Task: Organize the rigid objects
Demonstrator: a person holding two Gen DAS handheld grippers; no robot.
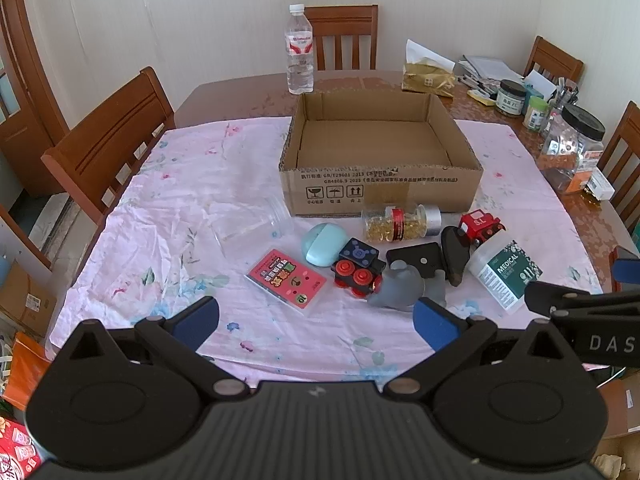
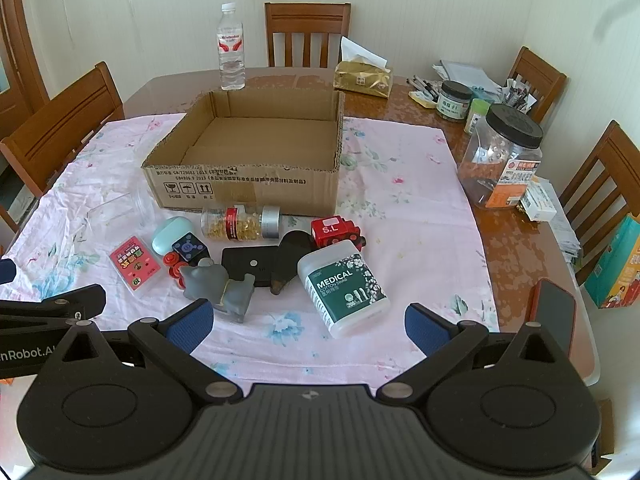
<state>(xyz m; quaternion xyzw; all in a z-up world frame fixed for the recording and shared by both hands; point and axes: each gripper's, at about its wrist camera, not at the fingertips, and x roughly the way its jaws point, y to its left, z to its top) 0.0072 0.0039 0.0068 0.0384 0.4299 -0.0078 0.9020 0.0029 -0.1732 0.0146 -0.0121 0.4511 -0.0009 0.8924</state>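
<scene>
Both grippers hung above the near edge of the pink cloth (image 1: 168, 184), jaws spread wide and holding nothing. Ahead of the left gripper (image 1: 316, 322), going left to right, lay a clear plastic jar (image 1: 252, 224) on its side, a red card pack (image 1: 286, 278), a mint case (image 1: 324, 244) and a blue toy train car (image 1: 358, 266), with a grey elephant figure (image 1: 400, 284) nearest its right finger. Ahead of the right gripper (image 2: 308, 324) sat the cotton swab tub (image 2: 344, 286); beyond it were a dark flat piece (image 2: 250, 264), a red engine (image 2: 336, 232) and a capsule bottle (image 2: 240, 222). Behind them all stood the empty cardboard box (image 2: 248, 186), likely the intended destination, so sorting appeared not yet begun.
</scene>
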